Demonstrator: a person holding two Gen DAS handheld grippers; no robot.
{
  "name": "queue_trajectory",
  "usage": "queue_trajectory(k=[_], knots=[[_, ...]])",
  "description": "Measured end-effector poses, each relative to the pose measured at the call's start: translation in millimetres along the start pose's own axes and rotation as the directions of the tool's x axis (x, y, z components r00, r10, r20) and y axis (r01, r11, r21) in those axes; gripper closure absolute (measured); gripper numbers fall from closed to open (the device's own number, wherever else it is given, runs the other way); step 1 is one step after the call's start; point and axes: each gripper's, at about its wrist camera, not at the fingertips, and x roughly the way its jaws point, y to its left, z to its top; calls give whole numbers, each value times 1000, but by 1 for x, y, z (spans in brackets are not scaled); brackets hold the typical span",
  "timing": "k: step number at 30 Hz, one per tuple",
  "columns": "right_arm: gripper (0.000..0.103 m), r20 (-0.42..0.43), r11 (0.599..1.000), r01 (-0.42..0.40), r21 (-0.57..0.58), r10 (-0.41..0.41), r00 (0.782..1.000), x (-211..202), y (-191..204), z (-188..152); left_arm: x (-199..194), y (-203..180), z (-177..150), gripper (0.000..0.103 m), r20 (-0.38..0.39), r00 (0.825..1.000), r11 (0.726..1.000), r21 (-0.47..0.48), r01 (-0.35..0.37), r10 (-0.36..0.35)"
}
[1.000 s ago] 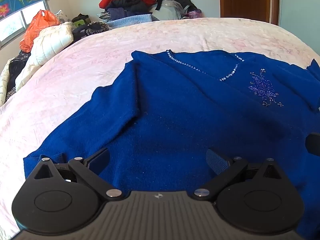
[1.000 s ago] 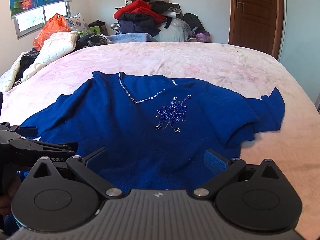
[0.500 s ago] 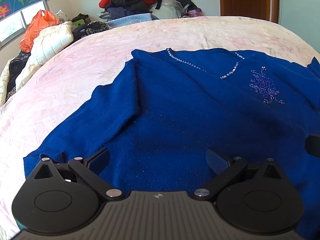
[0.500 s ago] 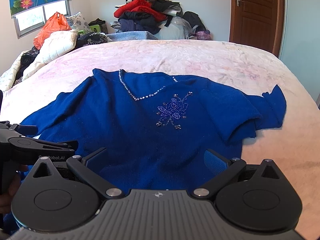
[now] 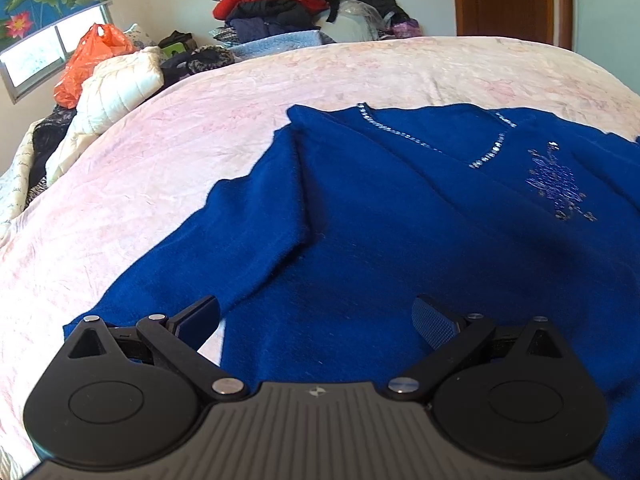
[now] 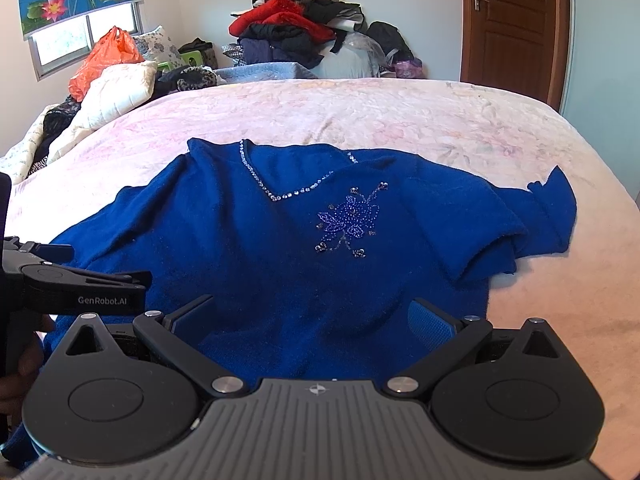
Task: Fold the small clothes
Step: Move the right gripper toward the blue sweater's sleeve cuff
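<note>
A blue sweater (image 5: 400, 216) with a beaded neckline and a beaded flower (image 6: 350, 220) lies face up, spread on the pink bedspread (image 6: 360, 112). Its left sleeve (image 5: 200, 248) stretches toward the near left. Its right sleeve (image 6: 532, 216) is bunched and folded at the right. My left gripper (image 5: 316, 318) hangs open just above the sweater's near left hem, nothing between its fingers. My right gripper (image 6: 312, 320) stands open over the sweater's lower middle, empty. The left gripper (image 6: 80, 284) also shows side-on at the left edge of the right wrist view.
A heap of clothes (image 6: 304, 36) is piled beyond the bed's far edge. An orange plastic bag (image 6: 108, 60) and a white quilted pillow (image 6: 116, 96) sit at the far left. A brown door (image 6: 516, 28) stands at the back right.
Both views have lifted and pulled back a little, so the sweater sits lower in frame. In the left wrist view a patch of bedspread now shows by the left finger. Both grippers stay open.
</note>
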Motion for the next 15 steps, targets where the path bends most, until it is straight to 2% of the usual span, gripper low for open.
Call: queue_trajectory(k=[4,15], knots=[[0,-1,1000,-5,9,5,1000,0,-2,0,7,8,8,0,3,999,999,-15,-40,40],[0,22,1000,0,-24,1,1000,1,0,-3,7,8,15,0,3,1000,999,-14,-29,29]])
